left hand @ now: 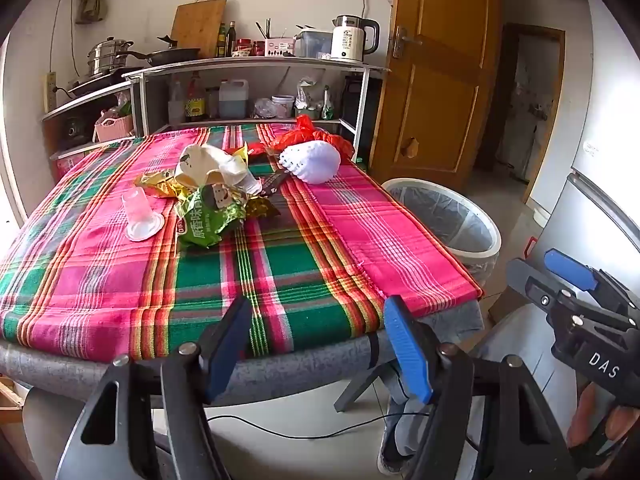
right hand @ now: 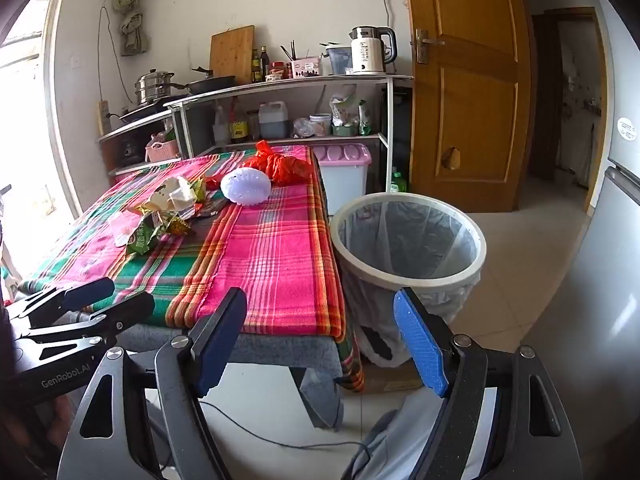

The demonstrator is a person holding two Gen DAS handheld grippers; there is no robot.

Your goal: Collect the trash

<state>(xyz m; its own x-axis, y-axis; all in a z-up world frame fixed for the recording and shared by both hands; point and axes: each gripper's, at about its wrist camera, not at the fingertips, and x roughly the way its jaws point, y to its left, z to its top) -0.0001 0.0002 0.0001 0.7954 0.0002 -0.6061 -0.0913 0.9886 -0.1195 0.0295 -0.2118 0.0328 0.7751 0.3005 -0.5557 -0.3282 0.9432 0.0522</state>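
Trash lies on a table with a pink and green plaid cloth (left hand: 280, 264): a green snack bag (left hand: 208, 216), gold wrappers (left hand: 160, 184), a crumpled cream wrapper (left hand: 208, 166), a clear plastic cup (left hand: 140, 216) upside down, a white foam fruit net (left hand: 312, 162) and a red plastic bag (left hand: 312, 136). A white bin with a clear liner (right hand: 408, 240) stands on the floor right of the table. My left gripper (left hand: 320, 340) is open and empty at the table's near edge. My right gripper (right hand: 320, 336) is open and empty, between table corner and bin.
Kitchen shelves (left hand: 256, 68) with pots, bottles and a kettle (left hand: 352, 42) stand behind the table. A wooden door (right hand: 468, 100) is at the right, a grey fridge (right hand: 616, 216) at far right. A lidded pink and white box (right hand: 344, 172) sits behind the bin.
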